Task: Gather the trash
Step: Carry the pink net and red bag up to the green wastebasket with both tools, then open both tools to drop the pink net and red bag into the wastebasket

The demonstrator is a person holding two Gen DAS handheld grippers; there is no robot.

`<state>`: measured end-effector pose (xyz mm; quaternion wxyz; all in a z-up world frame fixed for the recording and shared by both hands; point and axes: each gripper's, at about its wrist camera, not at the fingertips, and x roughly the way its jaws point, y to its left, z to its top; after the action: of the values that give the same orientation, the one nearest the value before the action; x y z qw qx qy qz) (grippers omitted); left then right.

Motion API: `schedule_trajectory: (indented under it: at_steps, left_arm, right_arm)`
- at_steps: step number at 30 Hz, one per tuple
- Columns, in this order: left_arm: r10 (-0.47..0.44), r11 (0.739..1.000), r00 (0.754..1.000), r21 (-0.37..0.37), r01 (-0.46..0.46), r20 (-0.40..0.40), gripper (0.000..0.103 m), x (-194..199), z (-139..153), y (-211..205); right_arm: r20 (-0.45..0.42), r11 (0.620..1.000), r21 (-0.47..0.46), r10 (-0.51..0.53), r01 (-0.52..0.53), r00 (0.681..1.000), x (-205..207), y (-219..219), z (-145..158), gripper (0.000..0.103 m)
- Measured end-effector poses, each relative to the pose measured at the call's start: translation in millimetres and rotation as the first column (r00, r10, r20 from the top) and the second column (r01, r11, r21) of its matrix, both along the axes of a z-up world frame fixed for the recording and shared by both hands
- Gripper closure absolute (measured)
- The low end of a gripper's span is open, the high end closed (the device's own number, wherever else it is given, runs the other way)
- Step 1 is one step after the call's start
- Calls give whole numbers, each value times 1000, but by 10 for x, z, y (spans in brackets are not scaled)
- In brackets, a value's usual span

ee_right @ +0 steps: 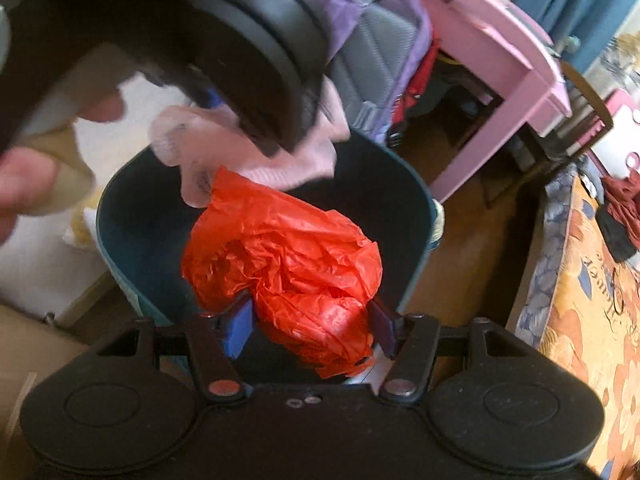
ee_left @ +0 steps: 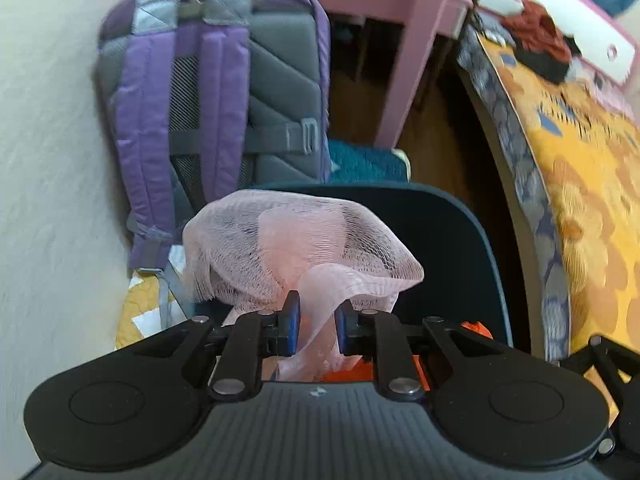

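My left gripper (ee_left: 316, 326) is shut on a pink mesh net (ee_left: 296, 248) and holds it over the dark blue bin (ee_left: 460, 240). My right gripper (ee_right: 312, 328) is shut on a crumpled red plastic bag (ee_right: 288, 264) and holds it over the same bin (ee_right: 400, 208). In the right wrist view the left gripper body (ee_right: 248, 40) hangs above the bin with the pink net (ee_right: 256, 152) under it. A bit of the red bag (ee_left: 348, 368) shows below the net in the left wrist view.
A purple and grey backpack (ee_left: 212, 92) leans on the wall behind the bin. A pink desk (ee_left: 400, 40) stands further back. A bed with an orange patterned cover (ee_left: 580, 180) is on the right. Wooden floor (ee_right: 472, 272) lies between bin and bed.
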<state>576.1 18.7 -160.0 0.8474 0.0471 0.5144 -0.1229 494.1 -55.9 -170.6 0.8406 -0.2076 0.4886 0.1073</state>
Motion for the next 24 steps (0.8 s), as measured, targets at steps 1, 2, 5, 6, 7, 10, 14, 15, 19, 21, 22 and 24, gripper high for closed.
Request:
schedule_trajectory:
  at_steps: [1, 2, 5, 6, 7, 10, 14, 15, 19, 21, 22, 24]
  left_arm:
    - [-10, 1000, 1000, 6, 10, -17, 86, 7, -63, -9]
    - [-17, 1000, 999, 13, 18, -34, 86, 12, -127, -15]
    - [-33, 999, 997, 28, 35, -74, 86, 9, -285, -33]
    - [-37, 998, 996, 37, 41, -86, 85, 11, -337, -37]
    - [-39, 998, 995, 44, 43, -93, 85, 6, -374, -41]
    - [-40, 998, 992, 38, 45, -118, 85, -5, -441, -33]
    - [-28, 999, 992, 37, 33, -126, 85, -31, -452, -16]
    - [-25, 999, 992, 34, 29, -127, 85, -32, -437, -10]
    - [-21, 1000, 993, 20, 24, -113, 84, -94, -365, 17]
    - [-24, 1000, 994, 16, 25, -102, 82, -132, -314, 24]
    - [-25, 1000, 995, 15, 26, -96, 82, -157, -285, 24]
    - [-26, 999, 996, 18, 28, -82, 82, -210, -221, 17]
  right_arm:
    - [-11, 1000, -3, 6, -6, 1000, 20, 19, -35, 41]
    - [-24, 1000, -6, 11, -11, 1000, 39, 37, -71, 41]
    - [-50, 1000, -1, 12, -12, 999, 68, 53, -155, 40]
    - [-61, 1000, 3, 12, -12, 998, 80, 56, -178, 40]
    - [-69, 1000, 6, 10, -10, 998, 90, 58, -195, 40]
    - [-80, 1000, 11, 1, 0, 997, 129, 52, -227, 38]
    - [-82, 1000, 20, -17, 19, 997, 191, 16, -239, 32]
    - [-77, 999, 24, -22, 24, 997, 199, 8, -247, 31]
    - [-60, 998, 54, -41, 45, 997, 201, -86, -206, 28]
    - [-50, 996, 70, -50, 53, 997, 163, -111, -183, 26]
    - [-46, 995, 79, -53, 56, 998, 132, -124, -168, 26]
    - [-34, 993, 99, -58, 61, 998, 90, -150, -132, 24]
